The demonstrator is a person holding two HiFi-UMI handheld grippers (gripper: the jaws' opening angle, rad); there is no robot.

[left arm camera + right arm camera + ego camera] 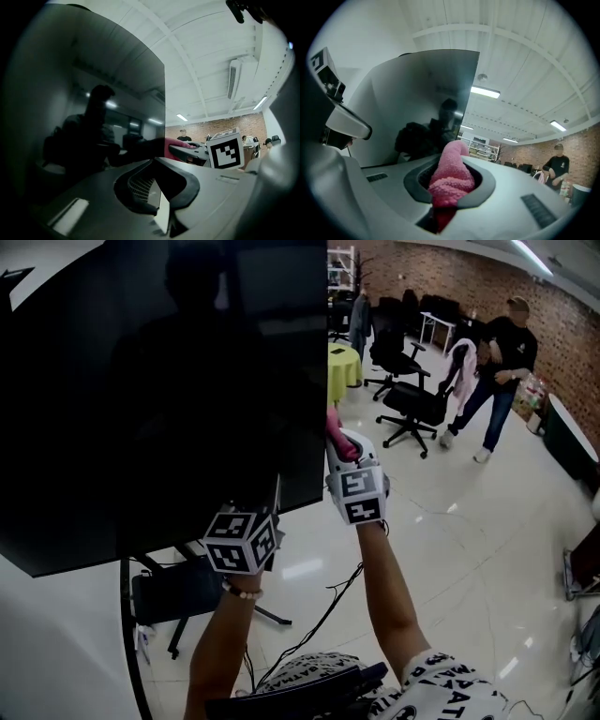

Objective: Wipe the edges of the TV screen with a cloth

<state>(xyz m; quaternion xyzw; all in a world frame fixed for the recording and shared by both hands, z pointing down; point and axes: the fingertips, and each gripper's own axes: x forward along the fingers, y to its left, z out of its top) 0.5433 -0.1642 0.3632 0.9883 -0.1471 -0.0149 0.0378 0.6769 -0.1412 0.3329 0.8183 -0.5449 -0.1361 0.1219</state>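
Observation:
A large black TV screen [169, 399] fills the left of the head view, and its right edge runs down the middle. My right gripper [339, 442] is shut on a pink cloth [335, 427] and holds it against that right edge, low down. In the right gripper view the cloth [450, 180] bulges out from between the jaws, with the screen [422, 103] just beyond it. My left gripper [277, 493] sits under the screen's bottom edge near the right corner. Its jaws [159, 187] look shut, and I see nothing between them. The left gripper view also catches the cloth [176, 143].
The TV stands on a dark wheeled stand [169, 601], and a cable [319, 624] trails over the white floor. Black office chairs [412, 404] and a yellow-covered table [342, 367] stand behind. A person [502, 362] walks at the back right by the brick wall.

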